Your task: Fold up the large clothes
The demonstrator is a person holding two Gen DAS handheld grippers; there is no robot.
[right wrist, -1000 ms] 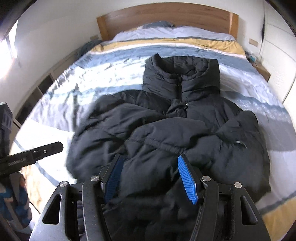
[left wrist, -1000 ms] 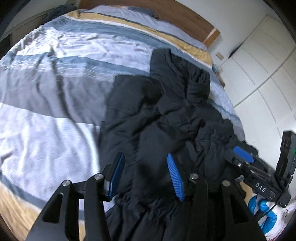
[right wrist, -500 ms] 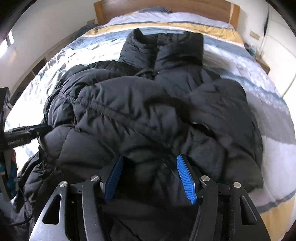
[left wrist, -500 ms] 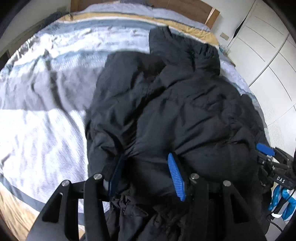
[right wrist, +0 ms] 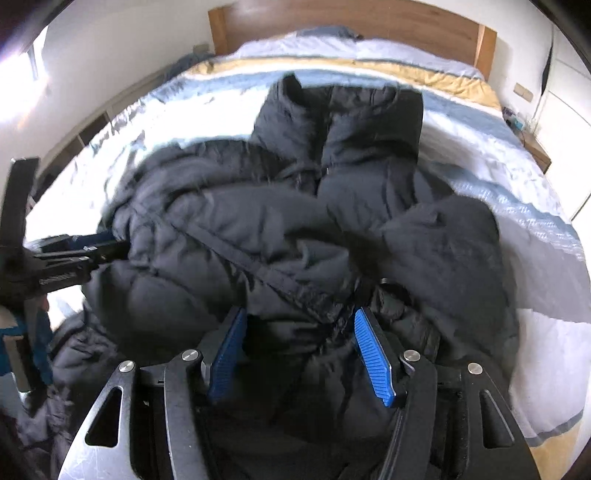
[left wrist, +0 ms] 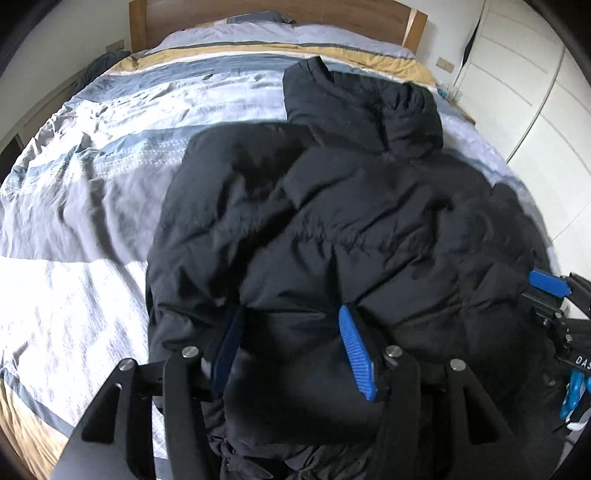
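Observation:
A large black puffer jacket lies on the bed, collar toward the headboard, its lower part bunched toward the foot edge. It also shows in the right wrist view. My left gripper has its blue pads wide apart with the jacket's puffy hem bulging between them. My right gripper is likewise spread wide, with the hem fabric between its pads. Each gripper shows in the other's view: the right one at the jacket's right edge, the left one at its left edge.
The bed has a striped blue, grey, white and yellow duvet, and a wooden headboard. White wardrobe doors stand to the right. A bedside table sits at the far right. Shelving runs along the left wall.
Both grippers have moved forward over the bed, pushing the jacket's lower part up over its body. The jacket now fills more of both views and is more bunched.

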